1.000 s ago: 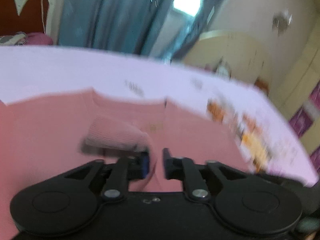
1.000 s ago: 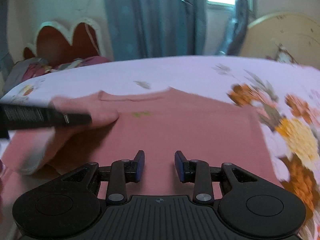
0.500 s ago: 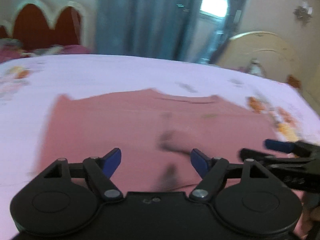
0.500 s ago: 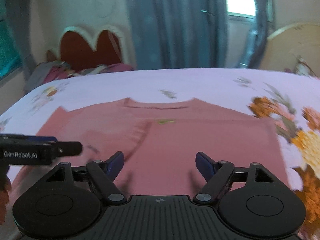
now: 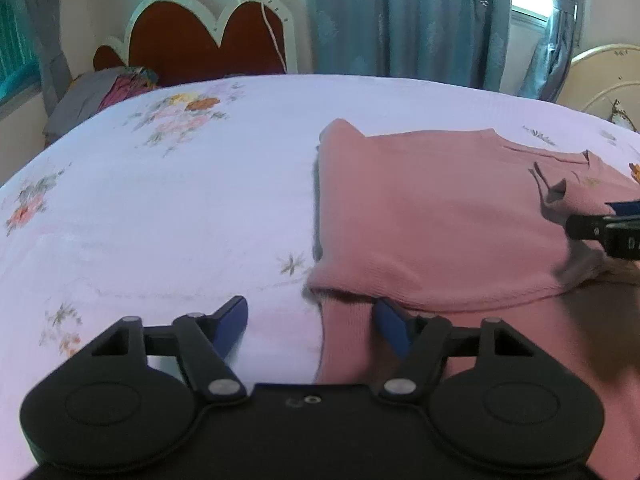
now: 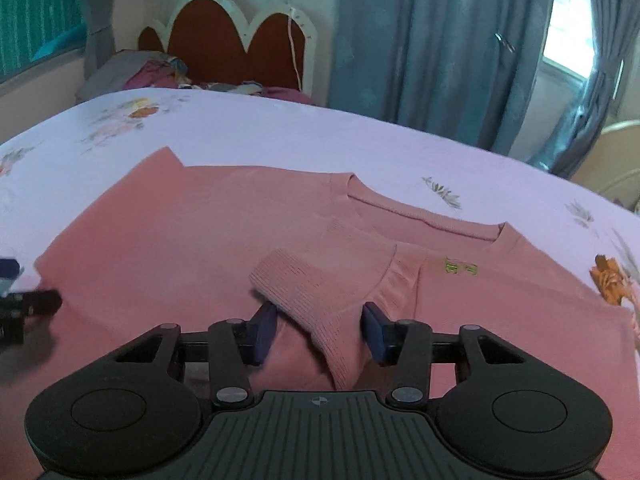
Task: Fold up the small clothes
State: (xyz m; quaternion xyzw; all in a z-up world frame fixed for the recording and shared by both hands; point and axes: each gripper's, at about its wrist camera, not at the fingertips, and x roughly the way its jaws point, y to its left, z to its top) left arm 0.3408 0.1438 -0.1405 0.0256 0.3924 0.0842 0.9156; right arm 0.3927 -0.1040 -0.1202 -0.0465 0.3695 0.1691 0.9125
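Two claws work over one pink sweater (image 6: 168,240) that lies flat on a bed (image 5: 160,208) covered by a pale floral sheet. The sweater lies near the bed's front edge, its collar (image 6: 424,216) toward the far edge and the headboard (image 6: 224,48) at the far left corner.

Left claw (image 5: 310,326): the jaws stand apart and have just been closing. They straddle the sweater's left edge near the front edge of the bed. A pink fabric edge lies between the blue pads (image 5: 390,330); the right pad is touching or just beside it, the left pad is over bare sheet. No grip is made.

Right claw (image 6: 320,330): the jaws stand apart and have just been closing. A ribbed cuff (image 6: 304,292) of a sleeve folded across the sweater's body lies between the pads (image 6: 264,330). Gaps show on both sides of the cuff, so it is not clamped. A small green label (image 6: 460,268) sits on the fabric just below the collar.

Each claw's tip shows at the edge of the other's view. Blue curtains (image 6: 420,48) hang behind the bed, and a heap of clothes (image 5: 120,84) lies at the headboard.
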